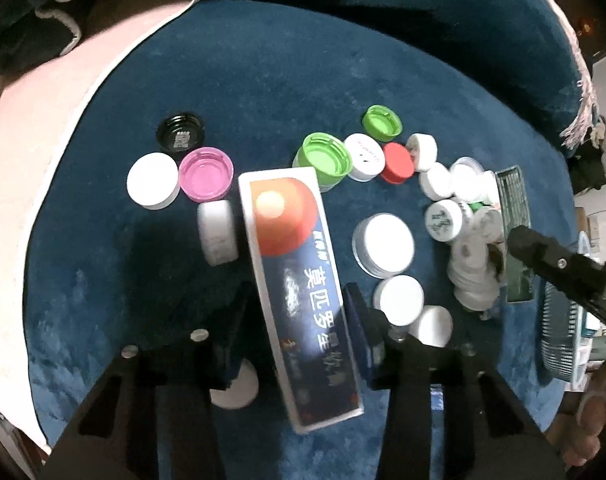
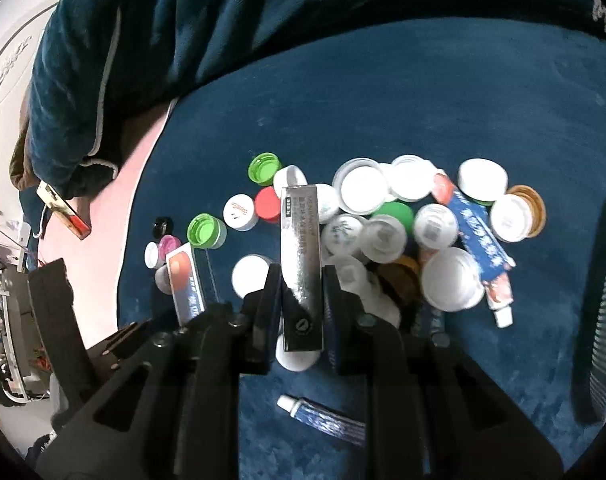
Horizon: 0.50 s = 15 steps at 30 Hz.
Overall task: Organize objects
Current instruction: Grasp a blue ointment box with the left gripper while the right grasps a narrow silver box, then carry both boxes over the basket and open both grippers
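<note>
Left wrist first: my left gripper (image 1: 299, 312) has the blue box (image 1: 295, 280) between its jaws, which bear on its two long sides, pinching it near the middle. The box runs lengthwise straight away from the camera, its orange end pointing out toward the green cap (image 1: 327, 156) and its near end tilting slightly to the right. It sits above the blue cloth (image 1: 263, 80), though I can't quite tell from here whether its far end touches the cloth. A pink cap (image 1: 206, 174) and white caps lie just left of it; the bigger pile lies to the right, where my other gripper reaches in.

Right wrist: my right gripper (image 2: 303, 300) is pressed tight on the dark box (image 2: 301, 256), held by its narrow sides low down. Its long axis also runs along the fingers, far end pointing into the cap pile (image 2: 383, 224). Two tubes (image 2: 483, 248) lie on the cloth nearby. The blue box shows at left, well apart from this one, so each hand already has its own box.
</note>
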Tool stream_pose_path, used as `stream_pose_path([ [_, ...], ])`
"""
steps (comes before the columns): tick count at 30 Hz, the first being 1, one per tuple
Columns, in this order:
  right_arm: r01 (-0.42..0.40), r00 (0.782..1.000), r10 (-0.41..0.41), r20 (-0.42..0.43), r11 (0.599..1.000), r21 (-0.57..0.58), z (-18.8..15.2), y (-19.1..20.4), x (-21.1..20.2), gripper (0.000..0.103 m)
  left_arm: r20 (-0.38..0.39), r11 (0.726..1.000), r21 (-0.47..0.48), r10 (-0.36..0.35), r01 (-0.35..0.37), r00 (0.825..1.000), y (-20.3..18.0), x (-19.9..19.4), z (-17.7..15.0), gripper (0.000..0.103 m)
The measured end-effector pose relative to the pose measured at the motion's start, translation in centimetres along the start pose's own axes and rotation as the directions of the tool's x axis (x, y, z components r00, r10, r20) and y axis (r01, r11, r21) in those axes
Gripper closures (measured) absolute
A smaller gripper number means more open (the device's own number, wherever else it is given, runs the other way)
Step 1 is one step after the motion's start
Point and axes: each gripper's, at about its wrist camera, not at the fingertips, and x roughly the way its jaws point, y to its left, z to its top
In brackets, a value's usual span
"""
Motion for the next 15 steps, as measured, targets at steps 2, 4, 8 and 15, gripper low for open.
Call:
stream_pose_path([
  [2,0.001,1.000,-0.001,0.011,1.000,0.006,-0.4,-0.6,-0.7,0.083,0.017,1.000,0.007,-0.010,0.010,1.000,-0.3,-1.0,-0.1,0.059],
  [4,-0.001,1.000,0.001,0.024,1.000,0.011,-0.7,-1.0,-1.5,0.083,0.040,0.999,0.027,-0.027,0.026,0.999,-1.2,-2.2,-0.1,0.059],
  [8,-0.010,0.998,0.008,0.061,0.999,0.030,-1.3,-1.6,-3.6,0.083,0.075,0.995,0.069,-0.072,0.067,0.995,-3.4,-4.3,-0.1,0.059],
  [15,-0.063,0.984,0.039,0.173,0.989,0.134,-3.5,-4.7,-8.7,0.083,0.075,0.954,0.165,-0.266,0.251,0.961,-8.9,-6.9,0.5,0.059],
])
